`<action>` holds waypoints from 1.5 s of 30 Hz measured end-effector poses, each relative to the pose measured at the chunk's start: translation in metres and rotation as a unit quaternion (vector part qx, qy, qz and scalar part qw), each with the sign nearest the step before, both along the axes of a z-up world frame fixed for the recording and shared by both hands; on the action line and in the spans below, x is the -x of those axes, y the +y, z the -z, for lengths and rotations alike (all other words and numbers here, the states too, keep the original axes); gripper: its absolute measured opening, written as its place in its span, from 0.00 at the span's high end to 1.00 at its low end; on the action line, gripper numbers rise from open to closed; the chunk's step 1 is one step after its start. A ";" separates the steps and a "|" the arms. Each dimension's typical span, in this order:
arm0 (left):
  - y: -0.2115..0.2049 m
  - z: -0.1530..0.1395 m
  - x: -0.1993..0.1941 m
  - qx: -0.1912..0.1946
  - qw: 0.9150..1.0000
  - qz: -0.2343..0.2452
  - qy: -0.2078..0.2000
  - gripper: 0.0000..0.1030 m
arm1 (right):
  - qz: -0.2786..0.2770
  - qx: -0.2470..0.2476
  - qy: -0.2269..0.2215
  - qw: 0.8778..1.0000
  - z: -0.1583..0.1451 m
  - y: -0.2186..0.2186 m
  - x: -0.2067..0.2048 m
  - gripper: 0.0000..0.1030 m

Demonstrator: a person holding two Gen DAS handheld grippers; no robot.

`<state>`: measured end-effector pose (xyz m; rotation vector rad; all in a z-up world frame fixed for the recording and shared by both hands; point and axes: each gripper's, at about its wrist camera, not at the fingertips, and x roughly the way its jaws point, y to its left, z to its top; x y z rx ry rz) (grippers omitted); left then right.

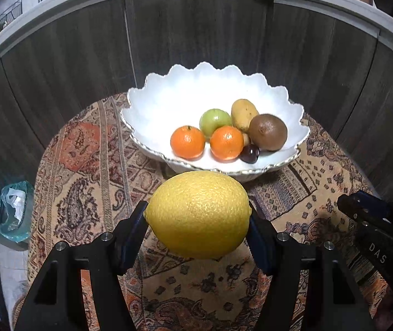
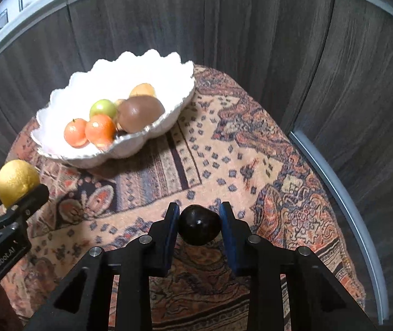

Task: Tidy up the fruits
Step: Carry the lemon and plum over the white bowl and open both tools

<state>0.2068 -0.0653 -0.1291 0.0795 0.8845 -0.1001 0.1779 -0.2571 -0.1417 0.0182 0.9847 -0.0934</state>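
My left gripper (image 1: 197,216) is shut on a yellow lemon (image 1: 199,213) and holds it above the patterned cloth, just in front of the white scalloped bowl (image 1: 152,102). The bowl holds two oranges (image 1: 187,142), a green fruit (image 1: 214,121), a kiwi (image 1: 268,131), a yellowish fruit (image 1: 243,113) and a dark cherry (image 1: 250,153). My right gripper (image 2: 199,215) is shut on a dark plum (image 2: 199,228) over the cloth, to the right of and nearer than the bowl (image 2: 66,110). The lemon also shows in the right wrist view (image 2: 16,182).
A small round table under a patterned cloth (image 2: 251,165) stands against dark wood cabinet fronts (image 1: 196,33). A bin with a blue-green bag (image 1: 8,209) sits on the floor at the left. The right gripper's body shows at the right of the left wrist view (image 1: 378,229).
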 end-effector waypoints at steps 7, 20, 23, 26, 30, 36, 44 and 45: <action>0.006 -0.021 -0.009 0.006 1.000 -0.002 -0.018 0.36 | -0.014 -0.004 -0.027 1.000 -0.029 0.014 -0.012 0.70; 0.011 -0.057 -0.057 0.011 0.999 0.000 -0.052 0.36 | -0.036 0.004 -0.067 0.997 -0.063 0.030 -0.063 0.70; 0.011 -0.062 -0.075 0.011 0.998 -0.004 -0.059 0.36 | -0.036 0.005 -0.074 0.997 -0.069 0.032 -0.078 0.70; 0.012 -0.065 -0.090 0.011 0.998 -0.003 -0.063 0.36 | -0.024 -0.003 -0.077 0.997 -0.073 0.031 -0.097 0.70; 0.010 -0.064 -0.113 0.008 0.998 0.006 -0.064 0.36 | -0.023 0.000 -0.077 0.997 -0.071 0.030 -0.121 0.70; 0.009 -0.047 -0.142 0.005 0.999 0.008 -0.048 0.36 | -0.019 -0.004 -0.059 0.998 -0.057 0.028 -0.147 0.70; 0.011 -0.019 -0.166 0.006 1.000 0.005 -0.013 0.36 | -0.018 -0.013 -0.031 0.999 -0.026 0.028 -0.168 0.70; 0.010 -0.017 -0.167 0.005 1.000 0.005 -0.010 0.36 | -0.017 -0.017 -0.031 0.999 -0.024 0.028 -0.169 0.70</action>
